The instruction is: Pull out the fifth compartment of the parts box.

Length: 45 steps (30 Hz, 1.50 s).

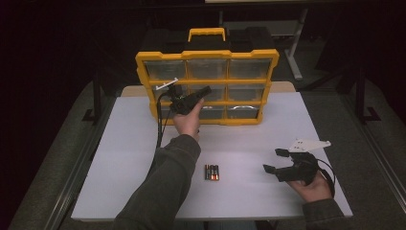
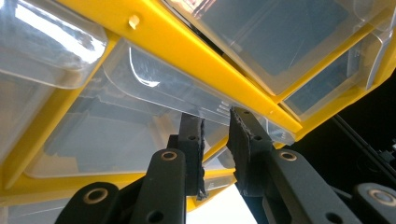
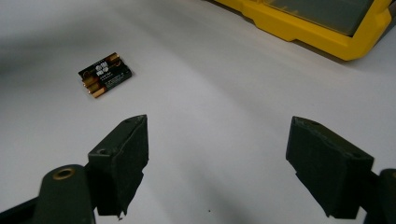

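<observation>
Left gripper [image 1: 203, 92] raised against yellow organizer [image 1: 207, 55], jaws nearly together, pinching lip of clear drawer [image 2: 154, 88] in middle row, left of centre. Drawer front directly ahead of jaws, long axis along yellow rail; pull-out direction presumably straight back toward the person. Drawer: thin, glossy, transparent plastic, rounded lip; frame: rigid, smooth, yellow plastic with carry handle on top. Right gripper [image 1: 276, 160] resting low on white counter [image 1: 119, 158], jaws spread wide, nothing between. Batteries [image 1: 212, 172], small banded pack, flat on matte counter, just left of right gripper and nearer to it.
</observation>
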Available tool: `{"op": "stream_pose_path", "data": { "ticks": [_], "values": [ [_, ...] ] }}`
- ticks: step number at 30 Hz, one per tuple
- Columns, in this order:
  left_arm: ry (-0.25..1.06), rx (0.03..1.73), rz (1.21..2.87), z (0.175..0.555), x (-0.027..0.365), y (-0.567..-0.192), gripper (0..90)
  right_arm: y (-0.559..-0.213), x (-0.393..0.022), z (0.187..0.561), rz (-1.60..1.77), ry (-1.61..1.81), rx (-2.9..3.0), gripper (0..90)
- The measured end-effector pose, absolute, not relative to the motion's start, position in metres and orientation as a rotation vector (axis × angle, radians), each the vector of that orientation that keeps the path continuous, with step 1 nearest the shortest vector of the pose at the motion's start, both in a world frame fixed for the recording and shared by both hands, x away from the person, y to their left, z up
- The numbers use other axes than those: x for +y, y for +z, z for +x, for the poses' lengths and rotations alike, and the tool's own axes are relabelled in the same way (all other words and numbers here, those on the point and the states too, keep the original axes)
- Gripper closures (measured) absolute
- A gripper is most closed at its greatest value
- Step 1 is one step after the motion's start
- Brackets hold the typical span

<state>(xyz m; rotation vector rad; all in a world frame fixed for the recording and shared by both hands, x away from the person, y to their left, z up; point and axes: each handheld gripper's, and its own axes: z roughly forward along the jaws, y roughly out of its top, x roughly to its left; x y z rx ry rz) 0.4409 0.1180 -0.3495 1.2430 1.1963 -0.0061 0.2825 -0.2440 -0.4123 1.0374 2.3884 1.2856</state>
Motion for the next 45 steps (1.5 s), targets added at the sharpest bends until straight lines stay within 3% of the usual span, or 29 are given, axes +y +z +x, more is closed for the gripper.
{"op": "stream_pose_path", "data": {
  "ticks": [10,20,45],
  "values": [
    [0.013,1.225,1.154,0.436,0.112,-0.353,74.7,-0.414,-0.239,0.285,1.030,1.270,2.413,20.9],
    [-0.055,1.238,1.100,0.434,0.114,-0.356,76.8,-0.415,-0.240,0.287,1.025,1.274,2.411,20.3],
    [-0.103,1.194,1.130,0.422,0.119,-0.357,79.0,-0.417,-0.236,0.287,1.015,1.239,2.435,19.2]
  ]
}}
